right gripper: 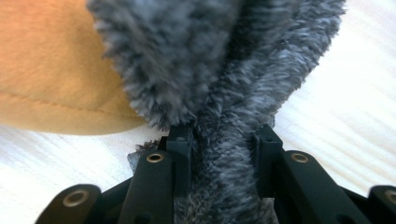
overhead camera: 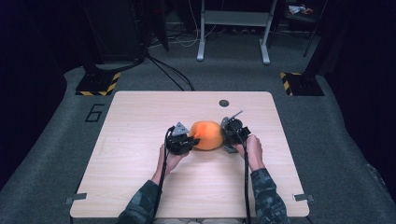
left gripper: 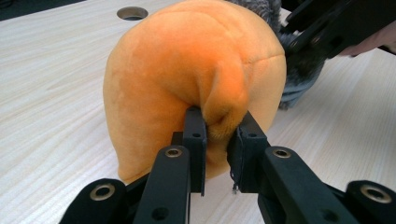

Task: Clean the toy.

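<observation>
Right gripper view reveals grey fur beside orange plush.

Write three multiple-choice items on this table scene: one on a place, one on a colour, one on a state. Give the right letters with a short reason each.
1. Where does the orange plush lie?
A. Between the two claws, mid-table
B. At the table's far left corner
C. On the floor

2. What colour is the fuzzy part that the right claw grips?
A. Bright green
B. Grey
C. White

3. What is the state of the left claw?
A. Wide open, clear of the plush
B. Shut on a fold of the orange plush
C. Resting flat on bare wood

Answers:
1. A, the high view shows it on the table between both claws.
2. B, the right gripper view shows grey fur between the jaws.
3. B, the left gripper view shows the jaws pinching an orange fold.
</observation>
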A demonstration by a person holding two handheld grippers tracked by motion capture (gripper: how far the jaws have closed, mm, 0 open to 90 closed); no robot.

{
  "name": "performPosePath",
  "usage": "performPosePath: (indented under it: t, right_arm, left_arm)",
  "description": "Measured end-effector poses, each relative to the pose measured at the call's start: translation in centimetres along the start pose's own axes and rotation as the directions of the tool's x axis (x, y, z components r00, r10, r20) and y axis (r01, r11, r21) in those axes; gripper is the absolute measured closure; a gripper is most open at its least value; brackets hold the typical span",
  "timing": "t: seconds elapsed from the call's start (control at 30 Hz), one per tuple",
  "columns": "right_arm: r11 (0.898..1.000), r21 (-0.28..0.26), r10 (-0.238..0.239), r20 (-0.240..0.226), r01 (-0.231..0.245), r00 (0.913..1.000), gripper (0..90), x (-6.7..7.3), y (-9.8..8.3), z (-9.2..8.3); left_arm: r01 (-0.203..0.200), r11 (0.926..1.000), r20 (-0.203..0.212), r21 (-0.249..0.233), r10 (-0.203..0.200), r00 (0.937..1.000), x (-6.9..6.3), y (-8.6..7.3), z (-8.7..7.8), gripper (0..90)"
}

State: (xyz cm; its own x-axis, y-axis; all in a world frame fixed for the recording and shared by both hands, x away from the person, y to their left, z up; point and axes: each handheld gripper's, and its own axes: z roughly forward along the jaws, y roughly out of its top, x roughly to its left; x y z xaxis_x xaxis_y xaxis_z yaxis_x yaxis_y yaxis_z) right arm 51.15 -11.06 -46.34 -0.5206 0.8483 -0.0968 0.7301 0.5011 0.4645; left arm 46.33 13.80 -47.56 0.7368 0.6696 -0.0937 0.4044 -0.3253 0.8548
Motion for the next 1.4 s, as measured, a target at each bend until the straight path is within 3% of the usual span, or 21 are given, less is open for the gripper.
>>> performPosePath:
  t: [0.17,0.33,0.43,0.5,0.57,0.8,1.03,1.13,1.23,1.4]
  right_arm:
    - [0.994,-0.105,-0.006,-0.030,0.003,0.9995,67.1,0.8,0.7,-3.8]
    - [0.973,-0.199,-0.136,-0.079,0.118,0.9875,67.0,3.7,2.2,-6.9]
    - [0.961,-0.221,-0.189,-0.089,0.165,0.9780,67.0,5.5,3.1,-7.3]
    - [0.961,-0.205,-0.205,-0.089,0.183,0.9747,67.0,6.2,3.5,-6.8]
    - [0.964,-0.195,-0.199,-0.072,0.182,0.9773,67.2,6.6,3.7,-6.3]
    - [0.969,-0.177,-0.185,-0.057,0.172,0.9812,67.2,5.6,3.2,-6.0]
    - [0.984,-0.140,-0.118,-0.054,0.110,0.9915,67.1,3.2,1.8,-4.9]
    - [0.992,-0.111,-0.069,-0.055,0.063,0.9961,67.1,2.3,1.1,-4.0]
    - [0.996,-0.091,-0.029,-0.060,0.024,0.9977,67.0,1.5,0.5,-3.1]
    - [0.999,-0.046,-0.005,-0.040,0.003,0.9992,66.9,0.3,-0.2,-1.3]
  left_arm:
    - [0.010,0.9999,0.006,-0.001,-0.010,0.9999,-0.1,0.0,0.0,77.9]
    - [-0.010,0.9999,0.006,0.014,0.010,0.9999,-0.5,0.3,0.0,77.8]
    - [-0.011,0.9999,0.002,0.011,0.011,0.9999,-0.6,0.4,0.1,77.8]
    - [-0.012,0.9998,0.002,0.014,0.012,0.9999,-0.7,0.4,0.1,77.8]
    - [-0.013,0.9998,0.002,0.017,0.013,0.9999,-0.5,0.3,0.1,77.8]
    - [-0.004,0.9999,0.009,0.011,0.004,0.9999,-0.3,0.2,0.1,77.8]
    - [-0.008,0.9999,0.008,0.013,0.008,0.9999,-0.1,0.2,0.1,77.8]
    - [-0.002,0.9998,0.015,0.020,0.002,0.9999,-0.1,0.2,0.1,77.8]
    - [-0.007,0.9999,0.008,0.012,0.007,0.9999,-0.1,0.2,0.2,77.8]
    - [-0.007,0.9999,0.007,0.012,0.007,1.0000,-0.2,0.2,0.2,77.8]
